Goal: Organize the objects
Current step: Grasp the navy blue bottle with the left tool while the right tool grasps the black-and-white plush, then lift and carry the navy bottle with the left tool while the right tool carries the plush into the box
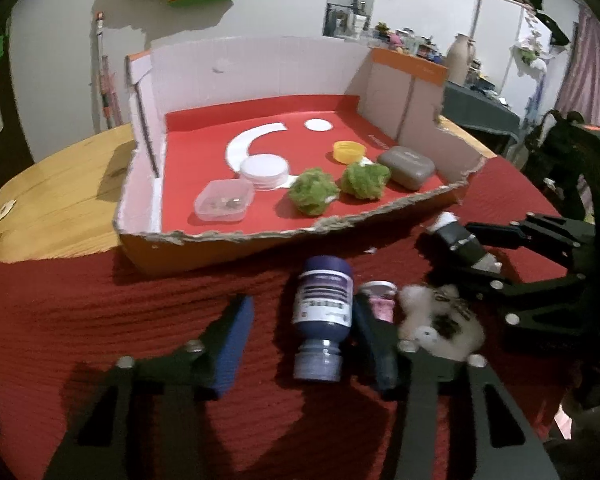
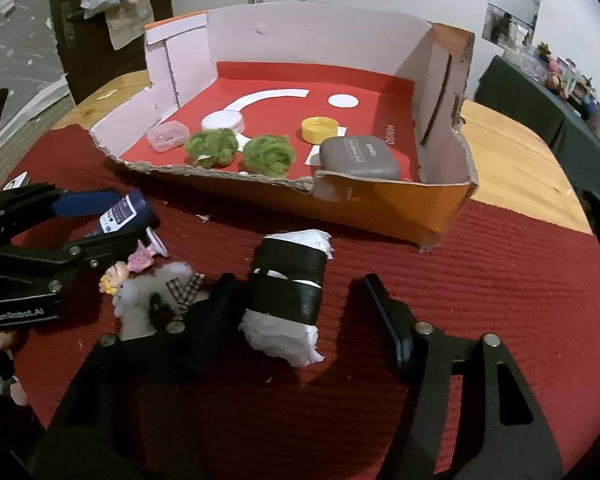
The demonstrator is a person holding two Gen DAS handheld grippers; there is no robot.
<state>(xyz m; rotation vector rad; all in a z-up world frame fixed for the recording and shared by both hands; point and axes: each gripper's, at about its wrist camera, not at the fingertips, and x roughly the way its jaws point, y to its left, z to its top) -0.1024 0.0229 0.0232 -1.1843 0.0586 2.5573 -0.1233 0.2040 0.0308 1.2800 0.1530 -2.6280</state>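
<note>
The blue bottle (image 1: 324,316) lies on its side on the red cloth (image 1: 100,320), cap toward me, between the pads of my left gripper (image 1: 304,344). The pad at 3 o'clock touches its flank; the pad at 9 o'clock stands clear, so I read the jaws as open around it, not clamped. Risk: closing from one side may roll the round bottle toward 9 o'clock or push it out forward.

The white roll banded with black tape (image 2: 288,292) lies between the pads of my right gripper (image 2: 300,320). The pad at 9 o'clock presses its side; the pad at 3 o'clock is apart. Risk: soft wrapping may compress and slip.

Beside the bottle at 3 o'clock sit a small pink figurine (image 1: 378,300) and a fluffy white toy (image 1: 440,320), near both tools. Either pad could snag them.

The torn cardboard box (image 1: 260,236) lies at 12 o'clock, holding green pom-poms (image 1: 314,190), a grey case (image 1: 406,168), a yellow cap (image 1: 350,151) and clear containers (image 1: 224,200). Its ragged front lip could catch a low carry.
</note>
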